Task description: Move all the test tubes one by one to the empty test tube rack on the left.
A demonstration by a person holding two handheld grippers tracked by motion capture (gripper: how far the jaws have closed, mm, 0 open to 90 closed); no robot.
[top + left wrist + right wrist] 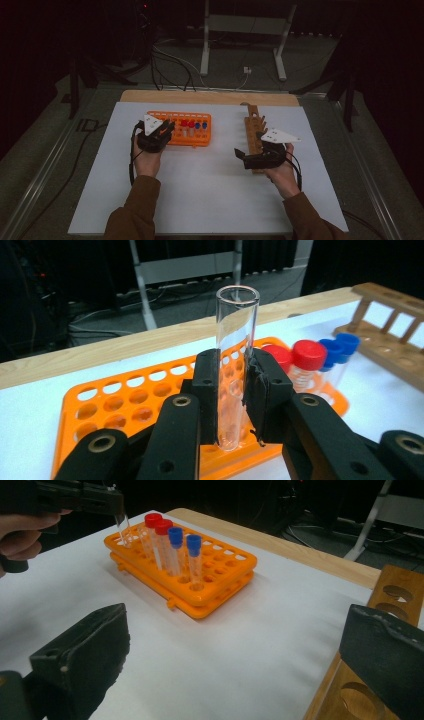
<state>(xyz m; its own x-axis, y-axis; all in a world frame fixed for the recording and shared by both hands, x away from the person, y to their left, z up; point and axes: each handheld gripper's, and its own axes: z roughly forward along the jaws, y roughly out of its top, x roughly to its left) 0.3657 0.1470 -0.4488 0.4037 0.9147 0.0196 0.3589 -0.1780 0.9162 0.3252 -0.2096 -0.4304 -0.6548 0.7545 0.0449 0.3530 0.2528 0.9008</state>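
A clear uncapped glass tube (236, 330) stands upright between the jaws of my left gripper (234, 390), which is shut on it. Just behind it is the orange tube rack (115, 405) with its many holes. In the high view my left gripper (167, 128) hovers over the left end of the orange rack (200, 141). My right gripper (235, 665) is open wide with nothing between its jaws. From it I see the left gripper (119, 507) holding the glass tube (123, 527) with its lower end at the orange rack's (220, 590) far left corner.
Two red-capped tubes (156, 535) and two blue-capped tubes (192, 555) stand in the orange rack. A wooden rack (253, 131) lies on the white sheet (200, 190) by my right gripper (245, 157). A wooden board edge (210, 96) runs along the back.
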